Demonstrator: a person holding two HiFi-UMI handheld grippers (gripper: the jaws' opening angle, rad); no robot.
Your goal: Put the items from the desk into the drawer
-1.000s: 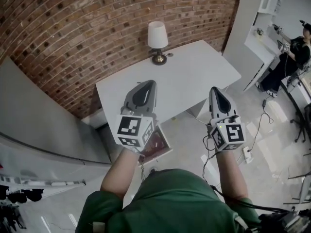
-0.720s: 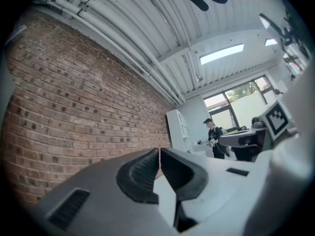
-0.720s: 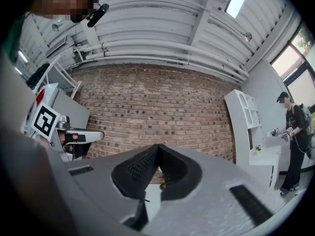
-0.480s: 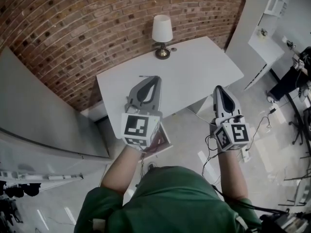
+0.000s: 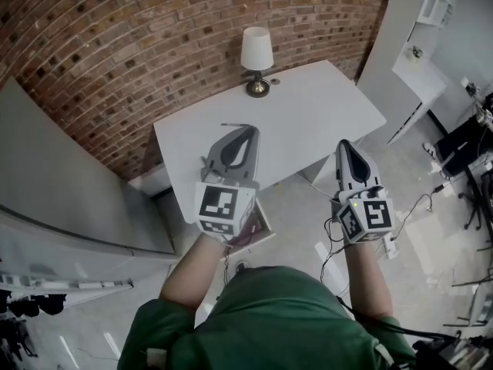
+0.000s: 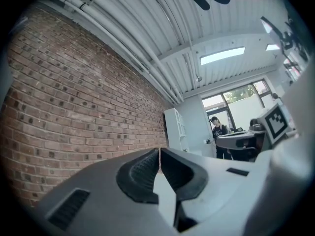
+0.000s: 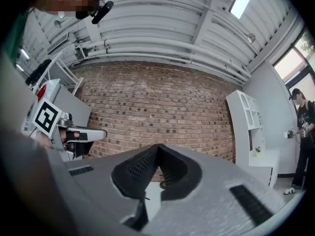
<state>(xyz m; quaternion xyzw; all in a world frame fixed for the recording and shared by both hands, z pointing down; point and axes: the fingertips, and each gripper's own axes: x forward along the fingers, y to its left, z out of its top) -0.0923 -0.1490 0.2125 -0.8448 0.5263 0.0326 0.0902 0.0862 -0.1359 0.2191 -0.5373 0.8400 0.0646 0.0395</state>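
Note:
A white desk (image 5: 308, 122) stands against the brick wall, with a white-shaded lamp (image 5: 256, 56) at its back edge and a small dark thing (image 5: 275, 79) beside the lamp's base. My left gripper (image 5: 248, 129) hovers over the desk's front left part, jaws shut and empty. My right gripper (image 5: 343, 143) hangs just off the desk's front right edge, also shut and empty. In the left gripper view the shut jaws (image 6: 160, 152) point up at the wall and ceiling. The right gripper view shows shut jaws (image 7: 158, 147) aimed at the brick wall.
A flat reddish-brown thing (image 5: 253, 227) shows under the left gripper's marker cube at the desk's front; I cannot tell what it is. A grey panel (image 5: 69, 183) stands at left. Cables (image 5: 408, 210) lie on the floor at right. A person (image 7: 301, 132) stands by white shelves.
The view has swung slightly, so the desk and lamp sit a little higher and to the right. The left gripper has drifted slightly right and lower; both jaws stayed shut.

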